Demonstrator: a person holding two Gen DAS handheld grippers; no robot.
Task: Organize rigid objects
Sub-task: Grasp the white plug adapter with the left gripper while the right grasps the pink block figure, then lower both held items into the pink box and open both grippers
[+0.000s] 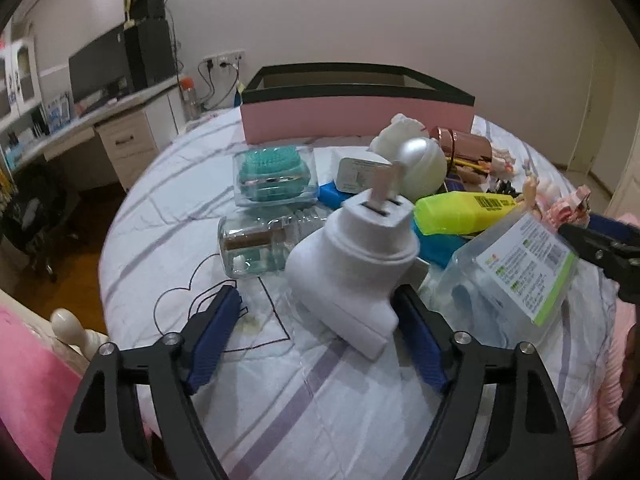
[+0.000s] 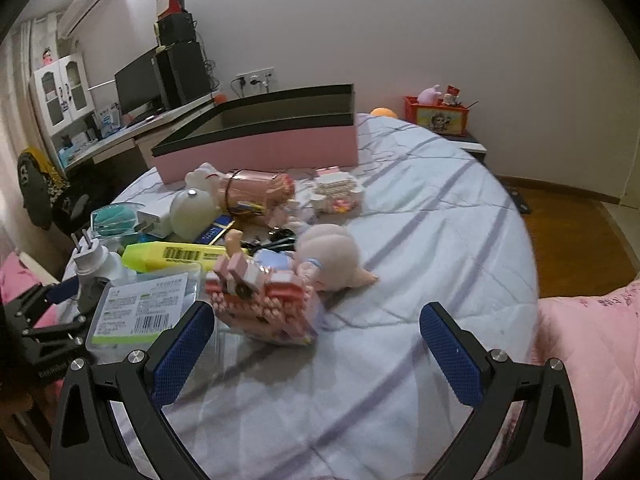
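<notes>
Home bedroom: striped bed (image 2: pixel 420 208) ahead of the fingers, desk with monitor (image 2: pixel 136 80) beyond-left, wall air conditioner (image 2: pixel 86 0), pink pillow (image 2: pixel 592 344).

Right gripper (image 2: pixel 316 356) hovers over the bed (image 2: pixel 420 208), jaws wide; pink block toy (image 2: pixel 264 300) just ahead.

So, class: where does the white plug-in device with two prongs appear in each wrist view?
Left wrist: white plug-in device at centre, between the open left gripper fingers.
Right wrist: far left, beside the left gripper.
Shared landmark: yellow highlighter just behind it.
</notes>
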